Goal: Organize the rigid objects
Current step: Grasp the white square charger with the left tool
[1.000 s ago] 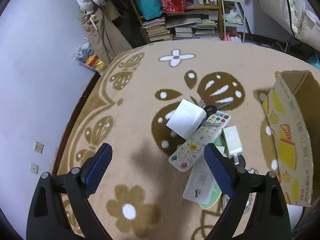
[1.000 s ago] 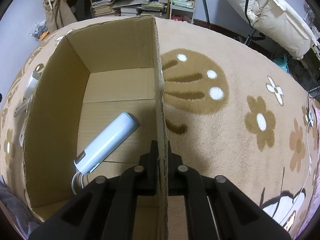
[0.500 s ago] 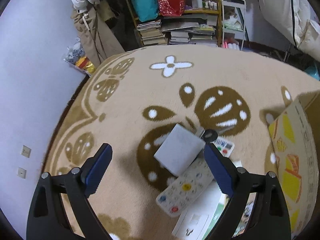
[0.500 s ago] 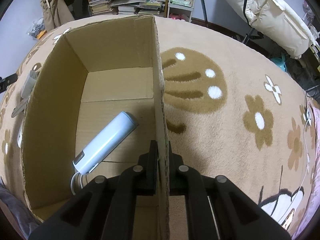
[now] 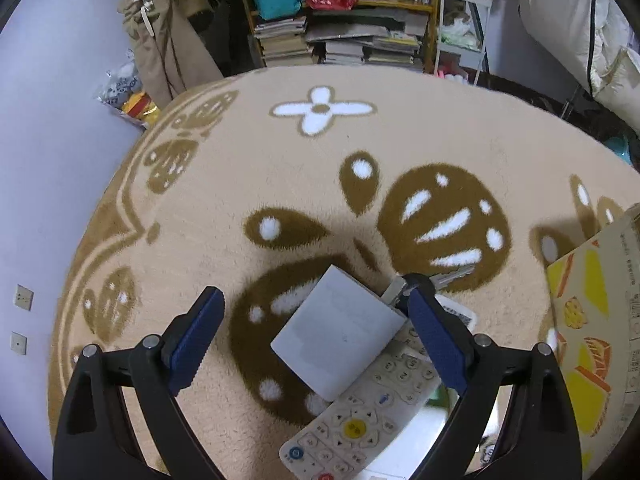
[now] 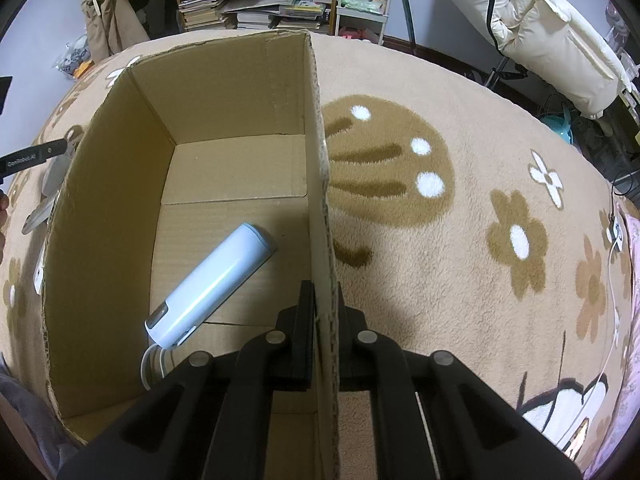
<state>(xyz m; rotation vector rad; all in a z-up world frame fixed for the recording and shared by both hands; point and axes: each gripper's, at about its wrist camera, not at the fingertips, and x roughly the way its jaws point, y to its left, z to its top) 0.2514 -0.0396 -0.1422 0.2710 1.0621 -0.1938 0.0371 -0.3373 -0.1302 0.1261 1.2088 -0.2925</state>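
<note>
The left gripper (image 5: 316, 344), spread, straddles the white square plastic box (image 5: 340, 330) — closing is called for next; the right gripper (image 6: 323, 308) pinches the brown cardboard box wall (image 6: 318, 184) at 12 o'clock.

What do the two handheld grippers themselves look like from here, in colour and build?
The left gripper has glossy black arms with silver rivets, and its fingers carry dark blue ridged pads. The right gripper is black with the same silver rivets; its pad colour is not visible. No cables or sleeves show on either.

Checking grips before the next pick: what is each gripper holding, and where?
Right gripper clamps the cardboard box by its right wall's top edge. Left gripper holds nothing, open around the white block.
</note>
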